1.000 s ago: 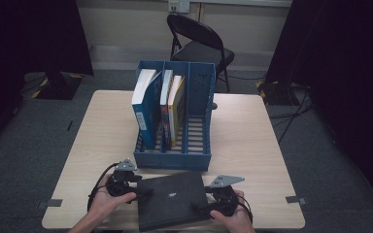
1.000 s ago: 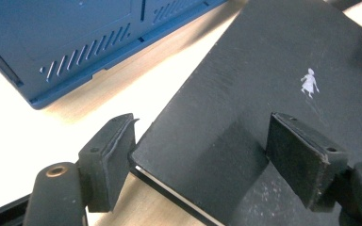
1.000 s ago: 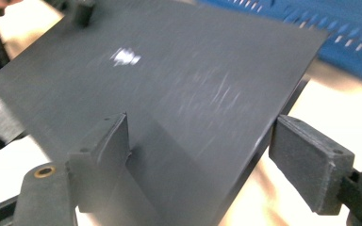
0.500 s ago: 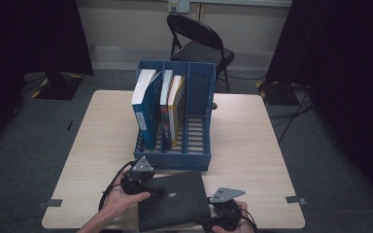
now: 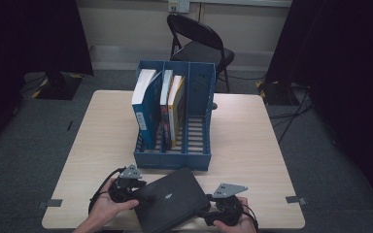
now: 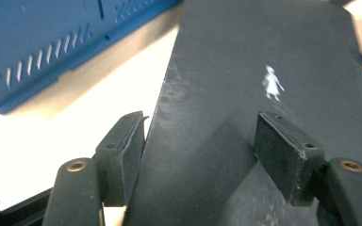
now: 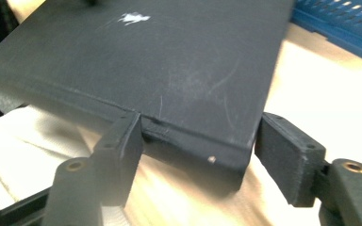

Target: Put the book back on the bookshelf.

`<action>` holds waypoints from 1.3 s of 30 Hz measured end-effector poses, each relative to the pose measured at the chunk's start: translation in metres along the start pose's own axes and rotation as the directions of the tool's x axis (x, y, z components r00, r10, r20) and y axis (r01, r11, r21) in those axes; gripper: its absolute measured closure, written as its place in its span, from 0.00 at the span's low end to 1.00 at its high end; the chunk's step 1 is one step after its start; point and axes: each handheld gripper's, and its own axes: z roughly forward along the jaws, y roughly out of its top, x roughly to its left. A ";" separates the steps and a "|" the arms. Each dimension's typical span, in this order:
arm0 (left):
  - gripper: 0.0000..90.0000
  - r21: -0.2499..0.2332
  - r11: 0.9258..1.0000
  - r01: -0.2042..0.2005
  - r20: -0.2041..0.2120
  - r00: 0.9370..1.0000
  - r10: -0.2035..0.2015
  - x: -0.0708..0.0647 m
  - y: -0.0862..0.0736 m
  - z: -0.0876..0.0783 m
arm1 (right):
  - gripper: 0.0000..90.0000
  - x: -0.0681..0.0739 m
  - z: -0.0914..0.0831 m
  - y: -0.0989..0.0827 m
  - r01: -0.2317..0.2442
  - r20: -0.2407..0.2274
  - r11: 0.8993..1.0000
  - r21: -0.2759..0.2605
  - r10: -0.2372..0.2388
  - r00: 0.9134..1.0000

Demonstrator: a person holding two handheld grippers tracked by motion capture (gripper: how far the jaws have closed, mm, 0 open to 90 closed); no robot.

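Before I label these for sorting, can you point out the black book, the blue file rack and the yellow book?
black book (image 5: pixel 172 204), high view, cover middle.
blue file rack (image 5: pixel 172 160), high view, front wall.
yellow book (image 5: pixel 176 94), high view, top edge.

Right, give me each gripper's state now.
Left gripper: closing around the black book, not yet clamped.
Right gripper: closing around its corner, not yet clamped.

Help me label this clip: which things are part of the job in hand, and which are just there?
In use:
black book, flat at the near table edge
left gripper, open jaws astride its edge
right gripper, open jaws astride a corner
blue file rack

Just there:
three upright books in the rack
folding chair
table
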 end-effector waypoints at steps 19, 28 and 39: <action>0.43 -0.030 0.999 0.028 0.068 0.997 -0.026 0.001 0.010 0.015 | 0.42 -0.001 -0.001 0.000 -0.032 0.009 0.999 -0.017 0.032 0.999; 0.46 0.004 0.998 0.060 0.124 0.991 -0.060 0.001 -0.006 0.003 | 0.44 -0.004 0.001 0.005 -0.023 0.047 0.999 -0.033 0.025 0.999; 0.50 0.020 0.992 0.121 0.215 0.969 -0.123 0.012 -0.017 -0.002 | 0.56 -0.015 0.008 0.014 -0.024 0.054 0.999 -0.045 0.026 0.998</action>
